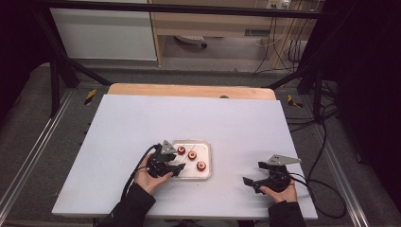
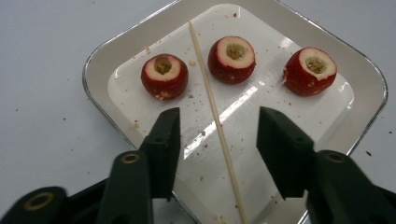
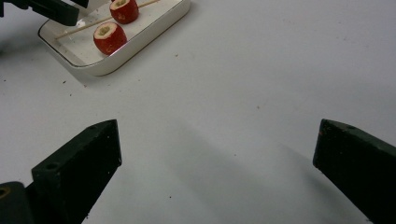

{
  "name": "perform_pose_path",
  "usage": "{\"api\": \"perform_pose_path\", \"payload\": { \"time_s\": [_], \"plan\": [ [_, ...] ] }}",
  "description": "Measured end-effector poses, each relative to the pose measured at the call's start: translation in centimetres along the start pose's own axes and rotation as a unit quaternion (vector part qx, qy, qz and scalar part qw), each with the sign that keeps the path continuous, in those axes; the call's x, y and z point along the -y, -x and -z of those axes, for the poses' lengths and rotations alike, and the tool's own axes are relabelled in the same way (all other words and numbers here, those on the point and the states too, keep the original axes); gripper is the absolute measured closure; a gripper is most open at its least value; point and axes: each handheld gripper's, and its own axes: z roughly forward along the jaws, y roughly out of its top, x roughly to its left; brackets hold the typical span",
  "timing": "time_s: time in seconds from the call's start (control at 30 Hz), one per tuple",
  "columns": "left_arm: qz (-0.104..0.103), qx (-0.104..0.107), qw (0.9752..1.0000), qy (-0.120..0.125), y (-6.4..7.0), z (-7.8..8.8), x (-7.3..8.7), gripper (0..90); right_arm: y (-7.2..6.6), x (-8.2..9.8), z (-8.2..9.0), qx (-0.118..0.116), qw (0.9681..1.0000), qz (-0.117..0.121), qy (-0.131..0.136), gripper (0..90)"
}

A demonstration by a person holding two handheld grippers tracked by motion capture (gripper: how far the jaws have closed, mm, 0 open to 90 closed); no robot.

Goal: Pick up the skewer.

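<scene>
White board covers the table [image 1: 142,123], with a strip of bare wood along its far edge and grey floor, cables and a dark frame beyond. Near the front middle sits a shallow tray [image 1: 207,161] (white, with a metal-looking rim), and inside it lie three red cored fruits [image 1: 192,154] and a thin wooden skewer [image 2: 212,107].

Seen from the left gripper view, the skewer runs from 12 o'clock down to about 6 o'clock across the tray floor. One fruit lies to its 9 o'clock side and two to its 3 o'clock side, all with their hollowed tops facing up. Small red crumbs dot the tray and the board around it.

At the tray's 9 o'clock edge in the high view, the left gripper [image 2: 217,128] reaches over the rim. Its fingers [image 2: 163,140] stand partly spread, one on each side of the skewer and clear of it, pinching nothing.

Well apart from the tray, at about 4 o'clock from it in the high view, the right gripper [image 1: 251,182] rests low over bare board. Its fingers [image 3: 84,163] are spread wide with only the white surface between them.
</scene>
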Motion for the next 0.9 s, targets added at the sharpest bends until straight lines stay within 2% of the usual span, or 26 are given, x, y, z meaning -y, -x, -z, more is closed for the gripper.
{"api": "perform_pose_path", "payload": {
  "time_s": [0.3, 0.57, 0.73, 0.9],
  "plan": [
    [0.014, -0.002, 0.9999, 0.002, 0.3, -0.3, 0.6, 72.4, 0.0, 0.0, 0.0, 0.0, 1.0, 0.0, 0.001, 1.5],
    [0.013, -0.009, 0.9998, 0.007, 0.7, -0.5, 0.8, 80.9, 0.0, 0.0, 0.0, 0.0, 1.0, 0.0, 0.001, 1.5],
    [0.011, -0.025, 0.9996, 0.012, 1.1, -0.6, 0.9, 84.3, 0.0, 0.0, 0.0, -0.001, 1.0, 0.0, 0.0, 1.6],
    [0.02, -0.031, 0.9992, 0.017, 1.3, -0.6, 1.0, 87.2, 0.0, 0.0, 0.0, -0.001, 1.0, -0.001, 0.001, 1.6]
  ]
}}
